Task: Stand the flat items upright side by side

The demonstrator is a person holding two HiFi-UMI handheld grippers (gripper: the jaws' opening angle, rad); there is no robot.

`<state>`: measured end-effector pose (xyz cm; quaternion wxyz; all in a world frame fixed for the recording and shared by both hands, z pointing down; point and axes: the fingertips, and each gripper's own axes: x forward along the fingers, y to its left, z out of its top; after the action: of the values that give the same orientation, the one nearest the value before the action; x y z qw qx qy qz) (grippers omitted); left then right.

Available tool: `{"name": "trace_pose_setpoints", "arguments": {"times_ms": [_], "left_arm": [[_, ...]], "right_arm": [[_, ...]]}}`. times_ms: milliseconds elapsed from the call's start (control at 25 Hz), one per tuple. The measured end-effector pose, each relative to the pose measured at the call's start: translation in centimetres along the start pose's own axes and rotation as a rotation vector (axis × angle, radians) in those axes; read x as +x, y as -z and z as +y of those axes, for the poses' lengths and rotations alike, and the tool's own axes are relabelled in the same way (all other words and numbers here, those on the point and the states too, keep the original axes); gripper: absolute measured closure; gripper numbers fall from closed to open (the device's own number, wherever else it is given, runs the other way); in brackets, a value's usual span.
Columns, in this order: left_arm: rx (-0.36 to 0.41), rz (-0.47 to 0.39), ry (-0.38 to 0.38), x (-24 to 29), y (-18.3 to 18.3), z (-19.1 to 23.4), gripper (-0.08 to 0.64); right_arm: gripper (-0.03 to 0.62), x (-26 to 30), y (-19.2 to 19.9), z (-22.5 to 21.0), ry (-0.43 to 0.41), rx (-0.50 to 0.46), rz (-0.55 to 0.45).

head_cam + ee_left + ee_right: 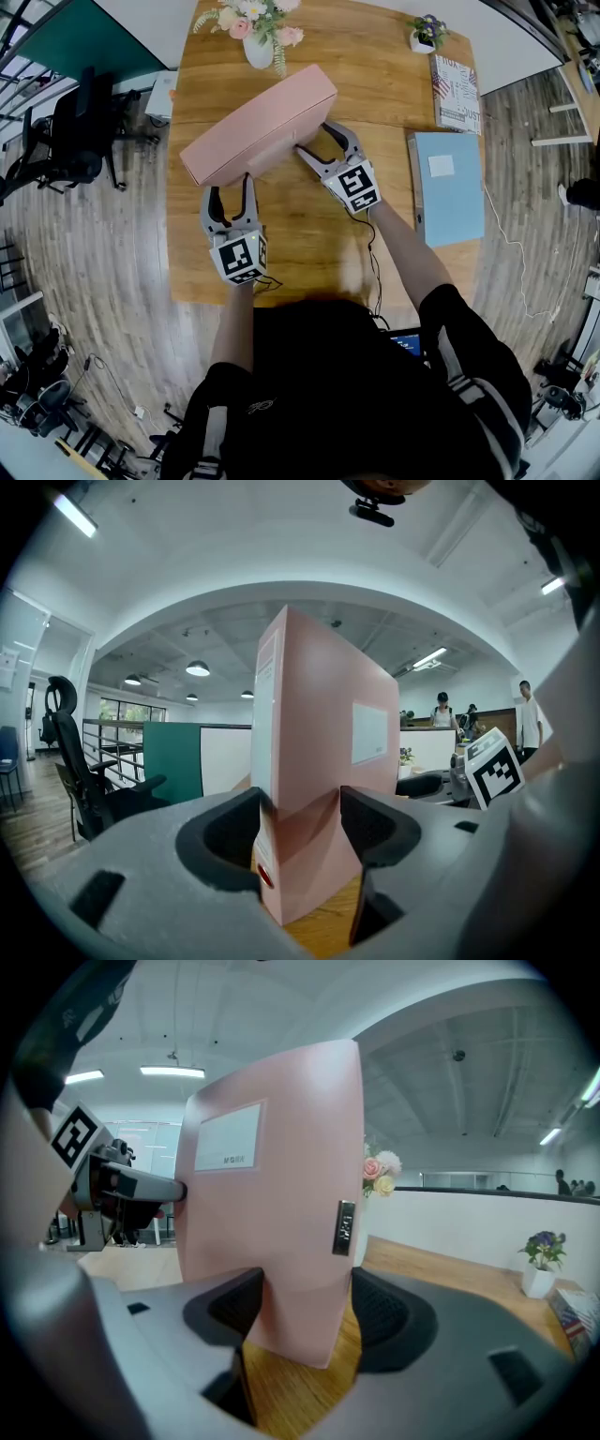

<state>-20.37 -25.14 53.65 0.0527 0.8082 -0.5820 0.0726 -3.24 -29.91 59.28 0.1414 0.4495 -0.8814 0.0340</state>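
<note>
A pink file box [258,131] stands on its long edge across the middle of the wooden table [309,244], running from near left to far right. My left gripper [231,186] is shut on the box's near-left end, pads pressed on both faces [309,752]. My right gripper [321,142] is shut on the far-right end, by a small metal tag [343,1227]. Whether the box's lower edge touches the tabletop I cannot tell. A light blue folder [448,187] lies flat at the table's right edge. A printed book [456,92] lies flat behind it.
A white vase of flowers [258,37] stands at the table's far edge, just behind the box. A small potted plant [424,36] sits at the far right corner. An office chair [80,131] stands on the floor to the left.
</note>
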Motion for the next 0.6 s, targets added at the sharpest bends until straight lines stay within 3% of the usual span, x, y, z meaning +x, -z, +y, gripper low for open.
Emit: {"name": "trace_pose_setpoints", "arguments": {"times_ms": [600], "left_arm": [[-0.037, 0.033, 0.013, -1.2, 0.5, 0.0, 0.228]], "right_arm": [[0.275, -1.6, 1.0, -0.7, 0.059, 0.065, 0.013]]}}
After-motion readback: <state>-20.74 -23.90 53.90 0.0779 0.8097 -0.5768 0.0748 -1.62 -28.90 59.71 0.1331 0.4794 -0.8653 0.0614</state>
